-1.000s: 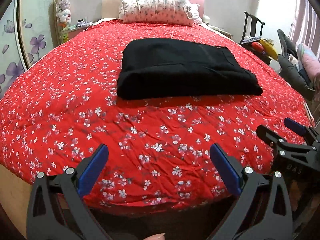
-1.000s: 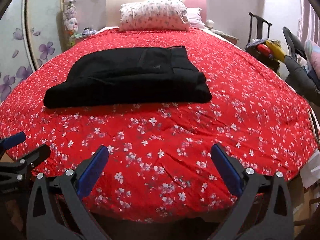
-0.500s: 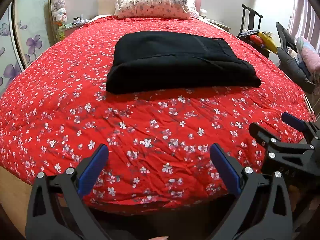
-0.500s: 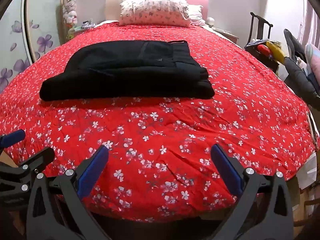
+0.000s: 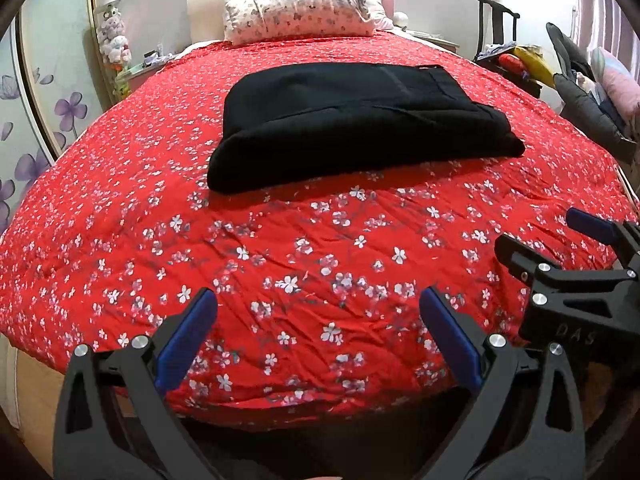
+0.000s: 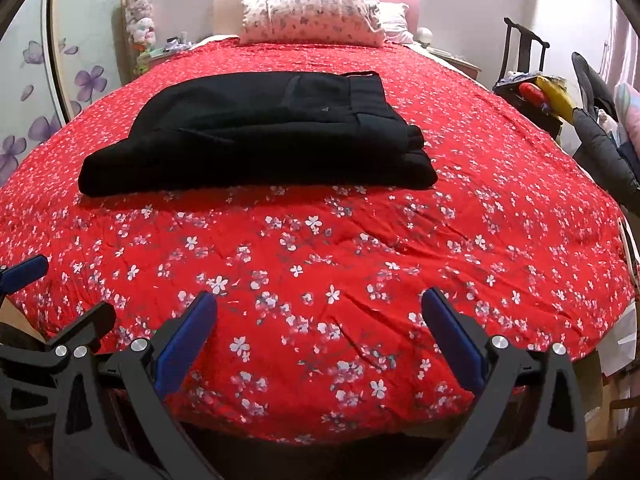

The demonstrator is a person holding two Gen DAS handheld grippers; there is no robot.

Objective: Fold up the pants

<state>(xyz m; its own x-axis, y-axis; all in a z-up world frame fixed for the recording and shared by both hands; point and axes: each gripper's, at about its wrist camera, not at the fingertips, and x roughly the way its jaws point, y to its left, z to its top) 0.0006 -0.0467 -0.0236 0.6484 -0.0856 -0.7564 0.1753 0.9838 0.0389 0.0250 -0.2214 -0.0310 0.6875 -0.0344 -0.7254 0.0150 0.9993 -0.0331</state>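
Observation:
The black pants (image 5: 360,120) lie folded in a flat rectangular stack on the red flowered bedspread (image 5: 304,248), in the middle of the bed; they also show in the right wrist view (image 6: 264,132). My left gripper (image 5: 318,304) is open and empty, held over the bed's near edge, well short of the pants. My right gripper (image 6: 320,304) is open and empty too, beside the left one. The right gripper shows at the right edge of the left wrist view (image 5: 560,248); the left gripper shows at the left edge of the right wrist view (image 6: 56,292).
A flowered pillow (image 5: 296,12) lies at the headboard. A nightstand with plush toys (image 5: 114,46) stands at the far left. A dark chair (image 5: 496,28) and piled clothes and bags (image 5: 584,92) crowd the right side of the bed.
Both grippers have shifted slightly forward and tilted, so the pants sit a little lower and larger in view. The pants have not moved. Both grippers stay open.

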